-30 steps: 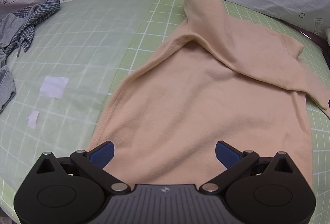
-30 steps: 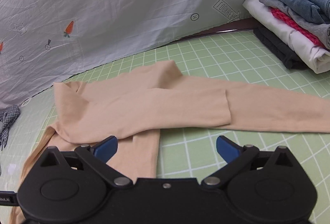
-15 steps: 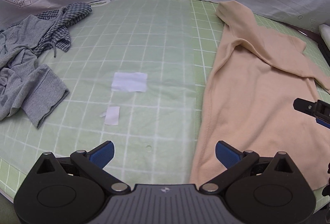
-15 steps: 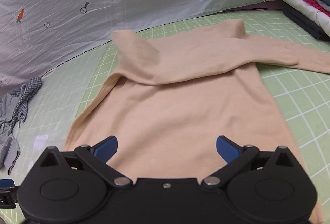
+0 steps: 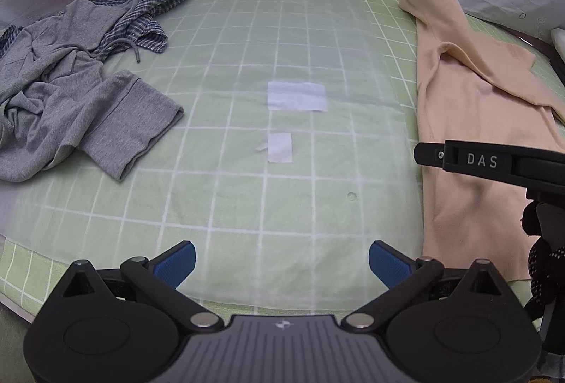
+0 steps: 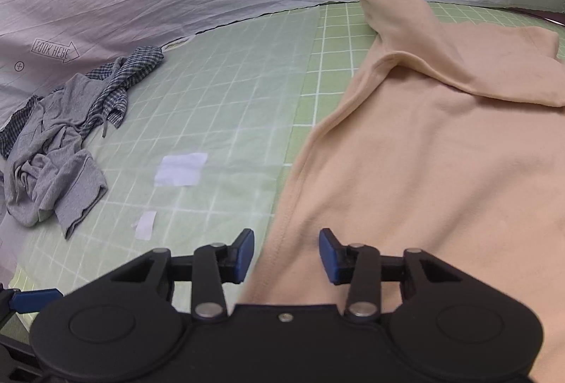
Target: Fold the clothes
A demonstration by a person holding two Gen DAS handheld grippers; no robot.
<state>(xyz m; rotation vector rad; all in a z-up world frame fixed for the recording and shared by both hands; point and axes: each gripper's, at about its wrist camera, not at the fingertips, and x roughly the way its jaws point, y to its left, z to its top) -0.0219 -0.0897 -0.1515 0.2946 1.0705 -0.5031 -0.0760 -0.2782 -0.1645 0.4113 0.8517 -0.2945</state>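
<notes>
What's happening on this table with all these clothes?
A person is folding clothes with a gripper tool in each hand. The right gripper sits over the side edge of a peach top spread on the green grid mat, its fingers closing around that edge. The left gripper is open over bare mat. A crumpled grey garment and a checked one wait unfolded.

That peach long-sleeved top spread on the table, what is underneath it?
Under the peach long-sleeved top lies the green gridded mat, visible along its edges. Whatever else lies beneath is covered.
</notes>
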